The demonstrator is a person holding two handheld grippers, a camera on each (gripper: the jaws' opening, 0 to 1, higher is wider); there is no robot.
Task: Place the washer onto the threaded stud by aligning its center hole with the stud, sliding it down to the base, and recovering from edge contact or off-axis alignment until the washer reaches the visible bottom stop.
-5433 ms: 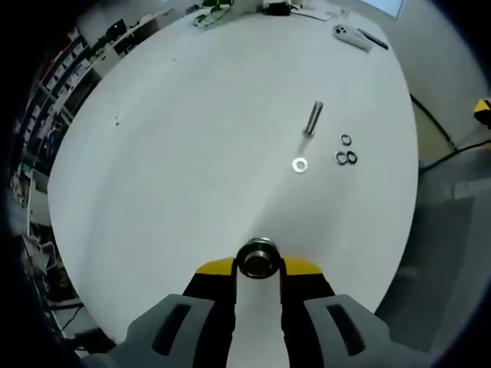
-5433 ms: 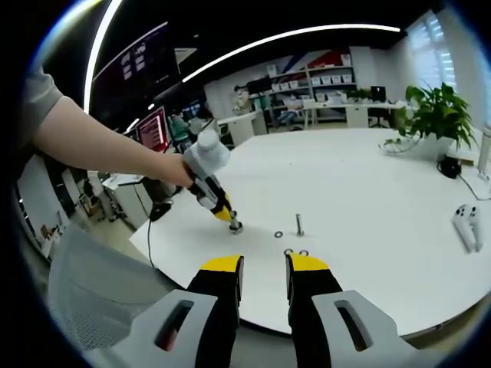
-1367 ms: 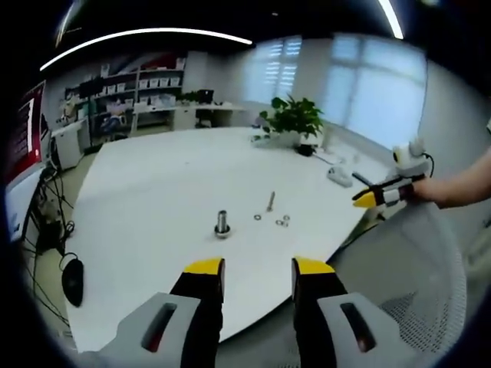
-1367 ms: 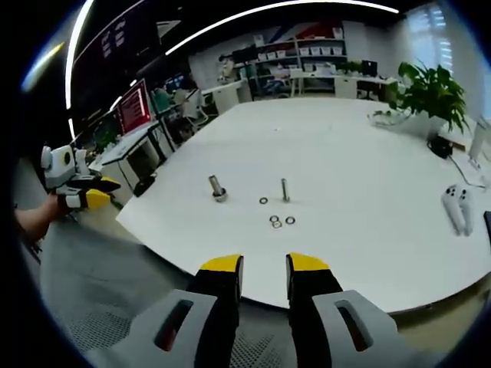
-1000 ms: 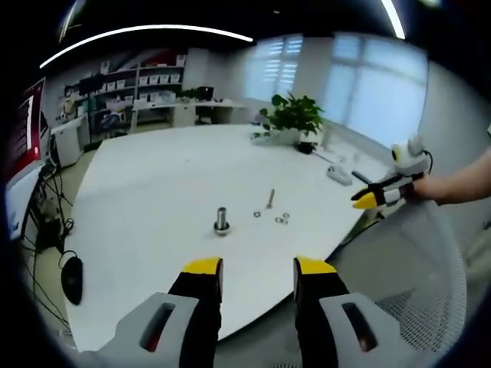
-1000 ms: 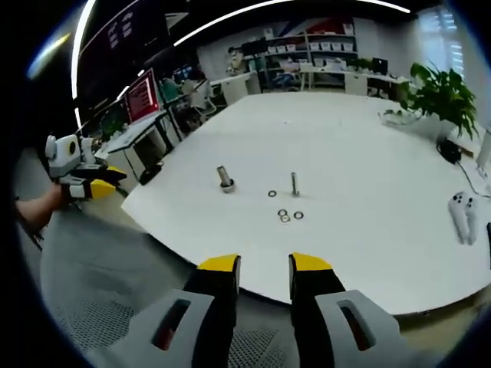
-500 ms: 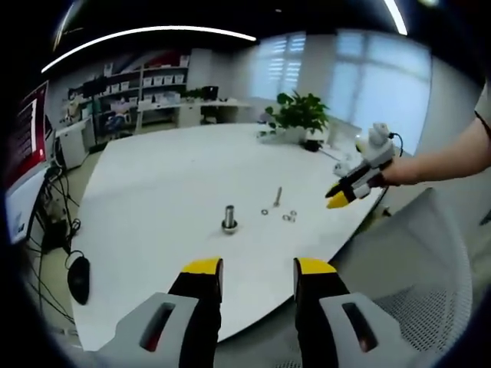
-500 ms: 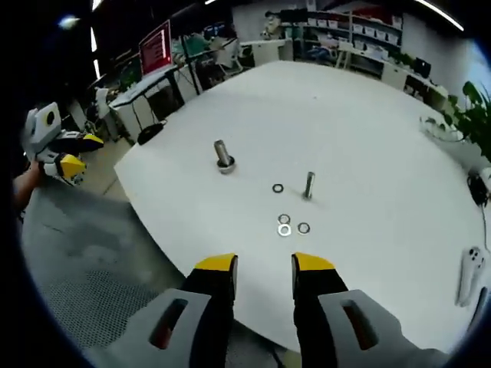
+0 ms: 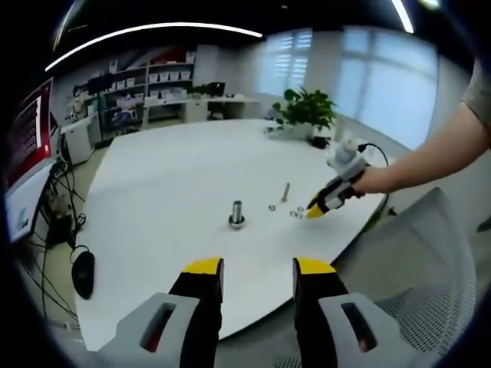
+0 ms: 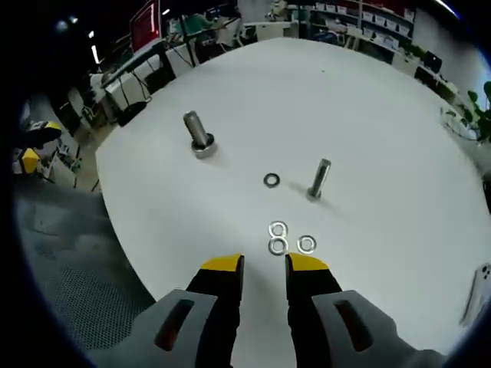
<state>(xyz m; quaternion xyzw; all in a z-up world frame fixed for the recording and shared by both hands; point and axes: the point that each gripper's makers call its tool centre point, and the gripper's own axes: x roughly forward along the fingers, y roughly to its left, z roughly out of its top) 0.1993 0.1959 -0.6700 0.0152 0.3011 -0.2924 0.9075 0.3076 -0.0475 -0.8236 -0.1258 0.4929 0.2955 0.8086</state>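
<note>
White table [image 10: 399, 115] — washers [image 10: 278, 238] just beyond right tool [image 10: 265, 264] — jaws seemingly apart

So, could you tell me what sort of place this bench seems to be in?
Probably an open-plan office or lab: a large white table, shelving with bins along the far wall, a potted plant by big windows.

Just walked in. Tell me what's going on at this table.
A person holds a pair of tongs in each hand at a white table. The right tongs are open and empty, hovering close to a cluster of three washers. A fourth washer lies apart, beside an upright slim stud. A thicker bolt stands further off. The left tongs are open and empty too, held back off the table edge. No washer is on the stud yet.
</note>
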